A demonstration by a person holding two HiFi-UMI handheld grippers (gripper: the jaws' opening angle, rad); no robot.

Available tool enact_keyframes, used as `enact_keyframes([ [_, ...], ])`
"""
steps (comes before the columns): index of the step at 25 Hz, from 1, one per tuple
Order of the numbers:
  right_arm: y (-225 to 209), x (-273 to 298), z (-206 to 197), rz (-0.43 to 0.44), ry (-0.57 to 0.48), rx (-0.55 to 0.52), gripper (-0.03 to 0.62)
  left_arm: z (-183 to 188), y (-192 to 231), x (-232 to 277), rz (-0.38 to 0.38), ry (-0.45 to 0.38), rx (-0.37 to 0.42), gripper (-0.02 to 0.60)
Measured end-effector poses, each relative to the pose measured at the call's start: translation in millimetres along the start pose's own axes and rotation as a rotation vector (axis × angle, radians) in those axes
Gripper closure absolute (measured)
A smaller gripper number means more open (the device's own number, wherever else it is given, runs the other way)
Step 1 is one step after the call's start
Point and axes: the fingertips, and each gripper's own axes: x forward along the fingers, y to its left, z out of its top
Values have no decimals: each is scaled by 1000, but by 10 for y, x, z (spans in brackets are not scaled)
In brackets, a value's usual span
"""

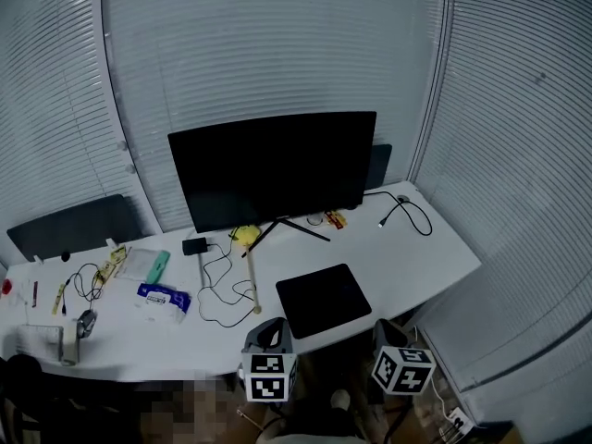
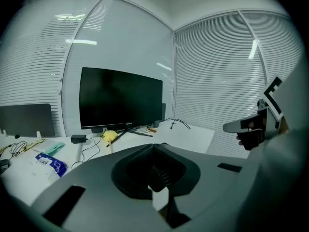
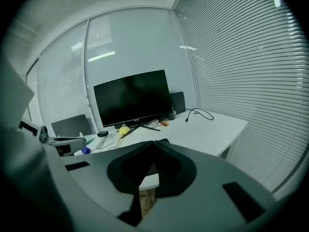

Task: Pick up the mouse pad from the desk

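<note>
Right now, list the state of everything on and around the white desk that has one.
Black rectangular mouse pad: flat on the white desk, untouched.
Black curved monitor: upright, screen dark.
White slatted blinds: lowered.
Left gripper: shut, empty.
Right gripper: shut, empty.

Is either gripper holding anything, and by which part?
Nothing is held: the left gripper and right gripper are shut and empty, with the mouse pad lying on the desk.

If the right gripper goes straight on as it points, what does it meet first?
The right gripper would probably meet the desk's front edge, beside the mouse pad; depth is unclear.
</note>
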Motion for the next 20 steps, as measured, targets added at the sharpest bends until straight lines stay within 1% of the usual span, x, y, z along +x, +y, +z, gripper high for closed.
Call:
enact_keyframes([
  [5, -119, 332, 79, 29, 23, 2, 560, -25, 37, 259, 38, 33, -10, 565],
  [9, -182, 605, 190, 58, 39, -1, 560, 39, 113, 447, 79, 47, -22, 565],
  [20, -273, 1265, 656, 166, 61, -53, 560, 403, 260, 878, 198, 24, -73, 565],
])
